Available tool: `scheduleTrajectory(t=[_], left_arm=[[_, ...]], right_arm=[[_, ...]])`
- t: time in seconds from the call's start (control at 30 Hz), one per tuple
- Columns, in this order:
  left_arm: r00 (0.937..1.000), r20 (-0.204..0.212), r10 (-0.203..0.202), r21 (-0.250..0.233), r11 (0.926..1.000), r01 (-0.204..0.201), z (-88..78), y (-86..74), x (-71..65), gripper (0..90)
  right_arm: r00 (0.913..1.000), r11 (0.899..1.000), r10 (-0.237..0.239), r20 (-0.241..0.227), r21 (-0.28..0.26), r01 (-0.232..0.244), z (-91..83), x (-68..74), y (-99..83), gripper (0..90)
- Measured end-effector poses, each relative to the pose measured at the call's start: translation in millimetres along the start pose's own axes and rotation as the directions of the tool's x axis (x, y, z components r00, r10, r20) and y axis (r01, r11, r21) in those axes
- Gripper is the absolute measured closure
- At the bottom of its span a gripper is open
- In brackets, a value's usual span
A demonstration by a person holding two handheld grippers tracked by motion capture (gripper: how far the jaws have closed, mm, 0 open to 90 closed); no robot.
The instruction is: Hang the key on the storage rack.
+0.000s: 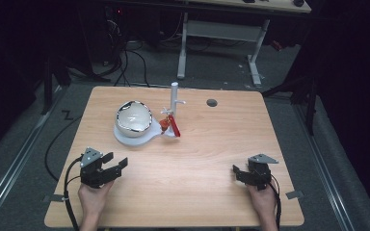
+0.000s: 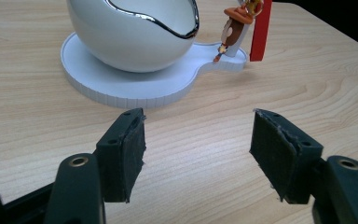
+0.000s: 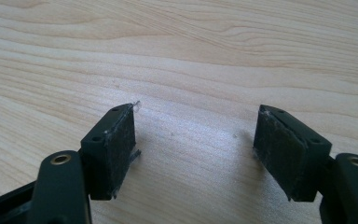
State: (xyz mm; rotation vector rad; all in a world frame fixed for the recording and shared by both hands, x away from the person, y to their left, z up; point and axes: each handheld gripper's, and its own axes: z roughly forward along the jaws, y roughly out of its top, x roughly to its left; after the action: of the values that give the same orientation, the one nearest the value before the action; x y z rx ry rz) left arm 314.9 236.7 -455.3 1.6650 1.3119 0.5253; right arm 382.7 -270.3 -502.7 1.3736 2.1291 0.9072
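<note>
A white egg-shaped bowl (image 1: pixel 134 118) with a chrome rim stands on a white base plate (image 1: pixel 125 138) near the table's middle. On the plate's small lobe rises a white post (image 1: pixel 174 98) with a small orange figure (image 1: pixel 165 125) and a red strip (image 1: pixel 174 126) beside it. My left gripper (image 1: pixel 115 162) rests open at the front left of the table, pointing toward the bowl (image 2: pixel 130 32), with nothing between its pads (image 2: pixel 129 154). The figure (image 2: pixel 235 25) and red strip (image 2: pixel 260 32) stand beyond it. My right gripper (image 1: pixel 238 172) lies open at the front right over bare wood (image 3: pixel 196 70).
The wooden table (image 1: pixel 212 159) has a dark round hole (image 1: pixel 212 102) near its far edge. Beyond it stand a white desk frame (image 1: pixel 221 36) and cables on the grey floor. A cable (image 1: pixel 67 192) trails from the left gripper off the front left corner.
</note>
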Motion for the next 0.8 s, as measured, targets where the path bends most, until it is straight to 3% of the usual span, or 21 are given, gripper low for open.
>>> scheduleTrajectory(t=[0.8], left_arm=[[0.9994, -0.035, 0.008, 0.085, 0.9963, -0.005, 26.0, -20.3, -0.6, 35.6]], right_arm=[[1.0, 1.0, 0.0, 0.0, 0.0, 0.0, 0.0, 0.0, 0.0, 29.7]])
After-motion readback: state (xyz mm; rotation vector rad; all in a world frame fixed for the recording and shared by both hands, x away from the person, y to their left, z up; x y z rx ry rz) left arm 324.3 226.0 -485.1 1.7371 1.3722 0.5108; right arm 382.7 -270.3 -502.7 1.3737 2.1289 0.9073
